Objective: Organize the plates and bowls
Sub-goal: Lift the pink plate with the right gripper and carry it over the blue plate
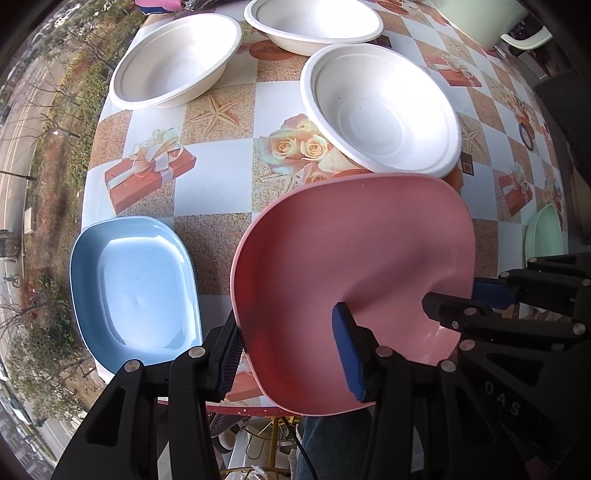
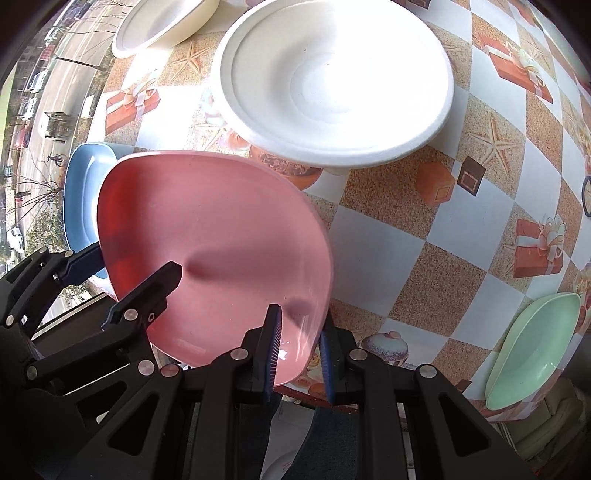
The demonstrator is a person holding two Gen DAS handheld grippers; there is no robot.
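Both grippers are clamped on the same pink plate (image 1: 354, 280), which is held tilted above the near edge of the table (image 1: 218, 184). One finger of the left gripper (image 1: 291, 350) is set inside the plate and the other outside its rim, so the near left edge of the plate is pinched between the blue pads (image 1: 345, 350). By the right gripper (image 2: 299, 354) the plate's right edge is gripped in the same way, one pad (image 2: 271, 350) being pressed on the inner face and one behind the rim, with the jaws nearly closed. In the left wrist view the right gripper's fingers are seen reaching in from the right onto the plate.

A blue plate (image 1: 136, 291) is lying flat on the table just to the left of the pink one, partly covered by it in the right wrist view. Three white bowls are set upright further back: the nearest (image 1: 380, 110) just beyond the pink plate's far rim, another (image 1: 173, 61) to the left, a third (image 1: 314, 22) behind. A green plate (image 2: 535, 347) is lying at the table's right edge, well apart from the rest
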